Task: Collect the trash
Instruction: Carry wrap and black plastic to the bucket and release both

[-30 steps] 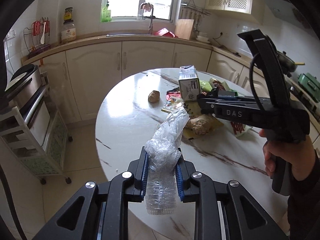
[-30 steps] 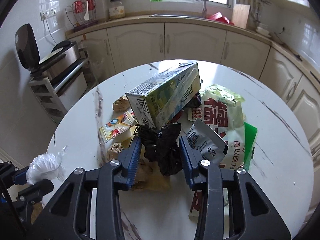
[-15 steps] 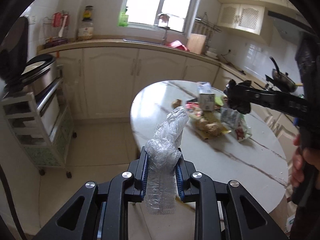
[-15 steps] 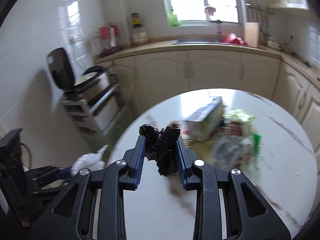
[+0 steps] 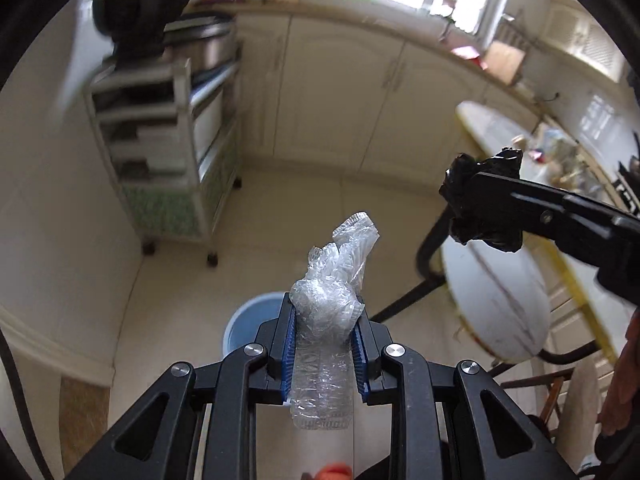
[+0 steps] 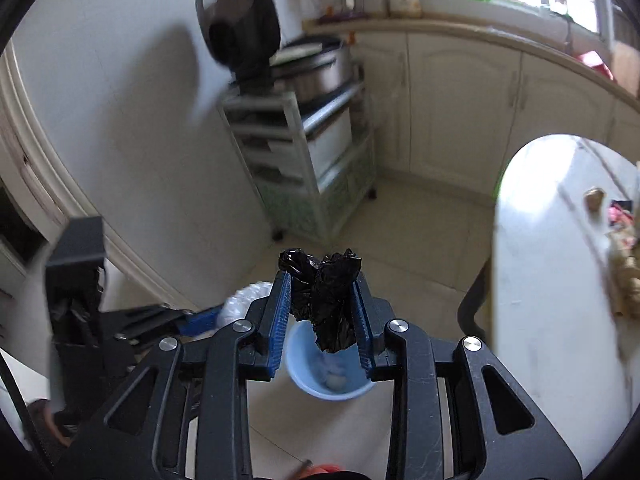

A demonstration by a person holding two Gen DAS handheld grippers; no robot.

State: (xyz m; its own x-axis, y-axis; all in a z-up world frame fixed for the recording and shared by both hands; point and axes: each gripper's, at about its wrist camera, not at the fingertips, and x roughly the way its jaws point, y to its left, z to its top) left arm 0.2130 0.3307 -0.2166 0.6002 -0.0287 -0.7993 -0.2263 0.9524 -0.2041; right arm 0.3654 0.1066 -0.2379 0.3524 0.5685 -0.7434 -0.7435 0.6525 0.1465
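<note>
Left gripper (image 5: 323, 346): clenching crushed clear bottle (image 5: 326, 320) above the blue bin (image 5: 250, 320).
Right gripper (image 6: 322, 312): gripping black bag wad (image 6: 326, 300) over the bin (image 6: 308, 380).
Risk: light pieces drifting past the bin rim onto the floor.

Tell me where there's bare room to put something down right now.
Bare spots: the near end of the white table, short of the litter, and the tiled floor between the rolling rack and the blue bin. Crowded: the table's far end with wrappers, and the bin mouth beneath both loaded grippers.
</note>
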